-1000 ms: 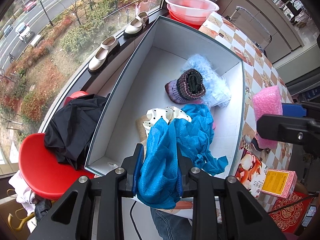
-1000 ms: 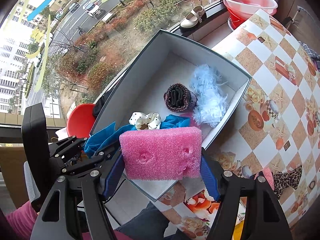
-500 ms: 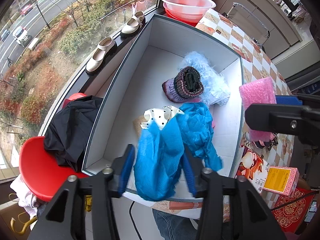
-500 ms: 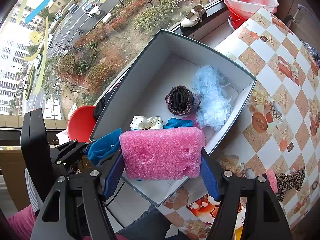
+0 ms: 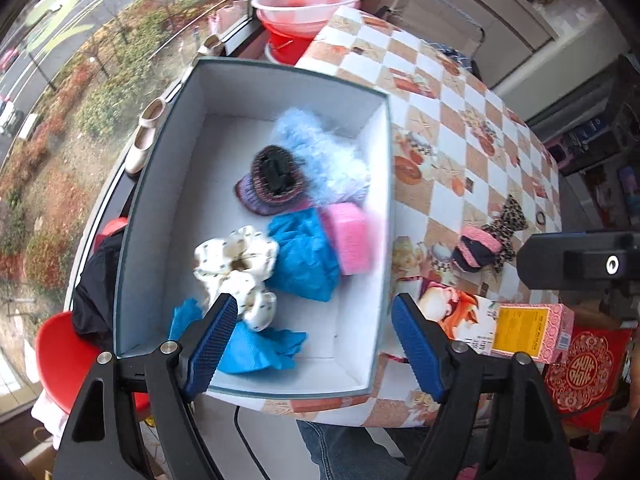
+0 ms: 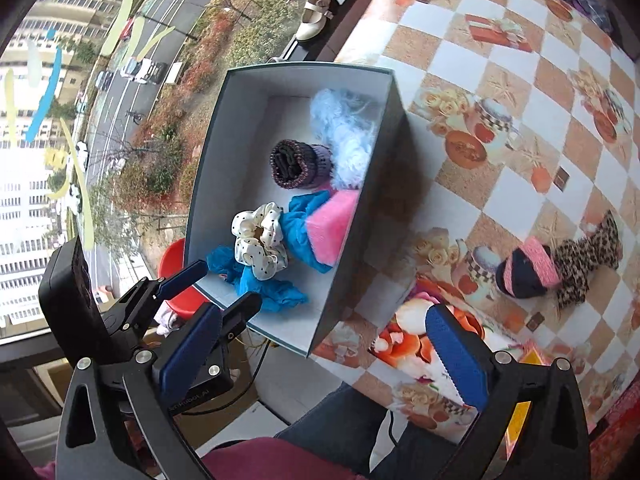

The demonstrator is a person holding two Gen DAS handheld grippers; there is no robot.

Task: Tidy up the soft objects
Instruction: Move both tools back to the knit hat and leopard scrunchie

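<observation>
A desk under a checked, flower-printed cloth stands by a window over a street. Nearest, both grippers have just been opening and hold nothing: the left gripper hangs over the near end of the grey box, where blue cloth, a dotted scrunchie and the pink sponge lie. The right gripper hovers at the box's near corner, nearer the 2 soft things left on the cloth: a pink-and-navy roll touching a leopard-print piece, away to its right and farther off.

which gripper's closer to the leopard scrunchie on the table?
Right. The right gripper hangs open just past the box on the scrunchie's side; the left gripper is open over the box.
</observation>
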